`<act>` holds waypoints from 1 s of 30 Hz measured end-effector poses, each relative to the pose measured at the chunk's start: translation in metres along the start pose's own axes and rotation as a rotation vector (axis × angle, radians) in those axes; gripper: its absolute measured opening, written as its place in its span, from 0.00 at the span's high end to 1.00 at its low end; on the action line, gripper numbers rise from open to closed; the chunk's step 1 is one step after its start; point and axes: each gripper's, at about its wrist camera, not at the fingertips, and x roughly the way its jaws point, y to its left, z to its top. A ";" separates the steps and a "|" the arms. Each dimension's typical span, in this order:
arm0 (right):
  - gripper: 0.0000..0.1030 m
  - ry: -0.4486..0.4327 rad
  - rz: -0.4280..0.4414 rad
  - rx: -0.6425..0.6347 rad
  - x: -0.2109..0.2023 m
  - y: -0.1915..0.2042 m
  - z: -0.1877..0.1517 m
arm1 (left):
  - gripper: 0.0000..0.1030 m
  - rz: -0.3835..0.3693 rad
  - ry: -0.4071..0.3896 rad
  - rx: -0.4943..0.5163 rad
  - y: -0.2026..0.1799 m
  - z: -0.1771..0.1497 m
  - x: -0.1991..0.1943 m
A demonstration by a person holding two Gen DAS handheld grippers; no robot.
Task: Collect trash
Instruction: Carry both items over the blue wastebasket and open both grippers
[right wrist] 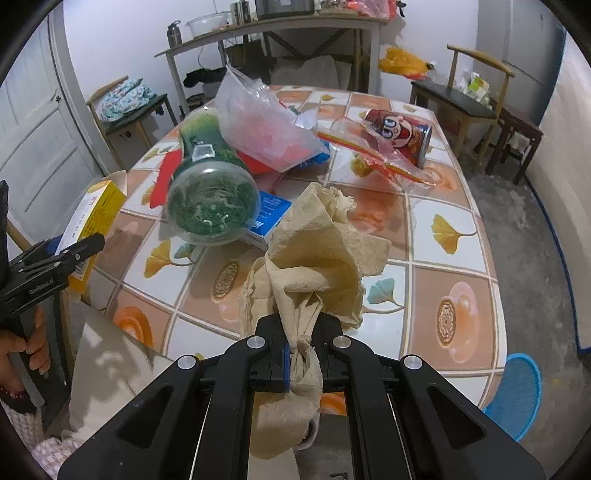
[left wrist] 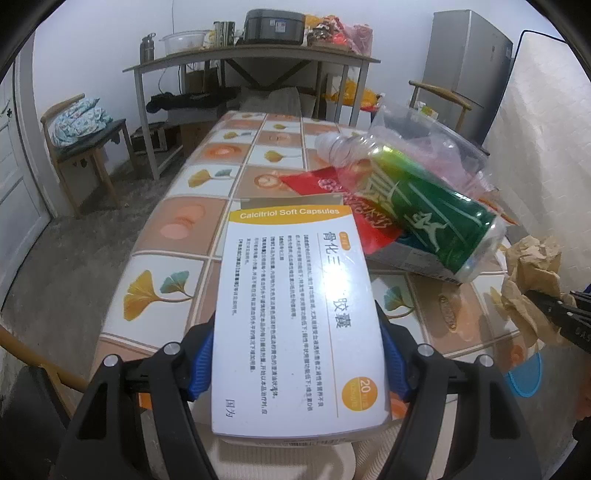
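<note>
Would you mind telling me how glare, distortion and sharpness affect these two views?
Left wrist view: strong fisheye bending of the table edges, dark vignette corners, and glare washing out print mid-face on the medicine box. Right wrist view: same curvature; the crumpled paper is sharp, while the green bottle base looks slightly soft.

Left claw (left wrist: 297, 363) wide, right claw (right wrist: 303, 360) clamped.

This was a lived-in home, a dining room by its look. A table (right wrist: 448, 229) wore a tile-patterned cloth, with wooden chairs (right wrist: 469, 96) around it. Beyond its far edge a desk (left wrist: 255, 59) carried a rice cooker (left wrist: 275, 24) and bowl (left wrist: 183, 41). A fridge (left wrist: 467, 70) filled the corner; a panelled door (right wrist: 40, 136) stood opposite.
</note>
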 end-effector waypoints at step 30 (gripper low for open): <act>0.95 -0.338 -0.264 0.612 -0.169 -0.217 -0.145 | 0.32 -0.627 0.020 0.501 -0.306 0.055 -0.059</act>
